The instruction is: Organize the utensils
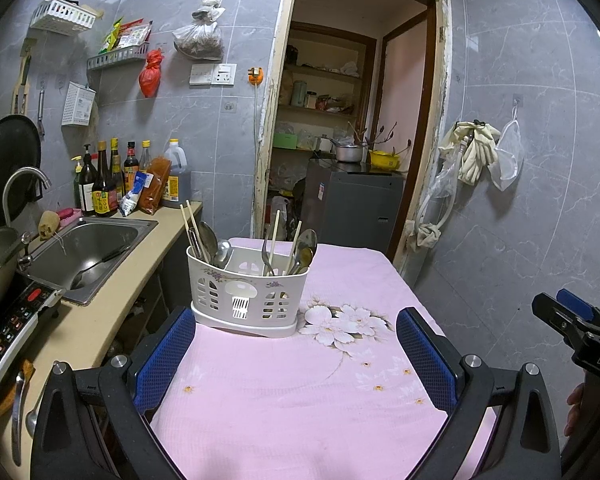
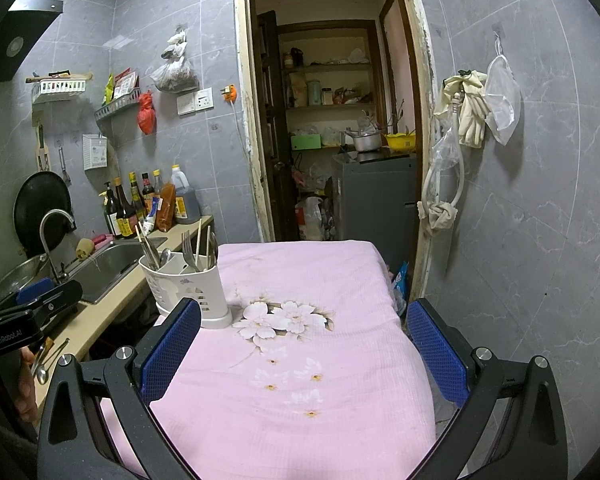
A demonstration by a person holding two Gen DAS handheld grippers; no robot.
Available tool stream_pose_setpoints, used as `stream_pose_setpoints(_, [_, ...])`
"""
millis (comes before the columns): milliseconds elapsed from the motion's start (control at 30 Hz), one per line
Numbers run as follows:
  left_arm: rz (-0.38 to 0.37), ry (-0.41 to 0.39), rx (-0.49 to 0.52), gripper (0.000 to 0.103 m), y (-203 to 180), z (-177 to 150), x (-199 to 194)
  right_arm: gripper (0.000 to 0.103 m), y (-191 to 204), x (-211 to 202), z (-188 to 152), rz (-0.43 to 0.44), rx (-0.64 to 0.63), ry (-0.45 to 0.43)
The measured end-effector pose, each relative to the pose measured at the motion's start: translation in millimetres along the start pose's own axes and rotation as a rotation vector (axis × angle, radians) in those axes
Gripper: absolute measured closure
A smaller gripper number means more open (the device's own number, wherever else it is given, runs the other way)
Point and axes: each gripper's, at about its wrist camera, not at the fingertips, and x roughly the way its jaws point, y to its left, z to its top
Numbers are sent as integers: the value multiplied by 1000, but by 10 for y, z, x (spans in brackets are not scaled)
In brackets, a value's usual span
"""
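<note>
A white plastic utensil caddy stands on the pink flowered tablecloth. Spoons, a fork and chopsticks stand upright in its compartments. My left gripper is open just in front of the caddy, with nothing between its blue pads. My right gripper is open over the table's right half, the caddy beyond its left finger. More loose utensils lie on the counter at the left.
A steel sink with a ladle in it, a tap, sauce bottles and an induction cooker line the counter on the left. An open doorway lies behind the table. Gloves and bags hang on the right wall.
</note>
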Motion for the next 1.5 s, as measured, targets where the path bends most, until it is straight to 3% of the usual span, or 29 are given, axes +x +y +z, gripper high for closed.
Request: stream_pose_setpoints(1500, [21,9,27,2,8,94,29,2,-56,11,-23,0,6,10])
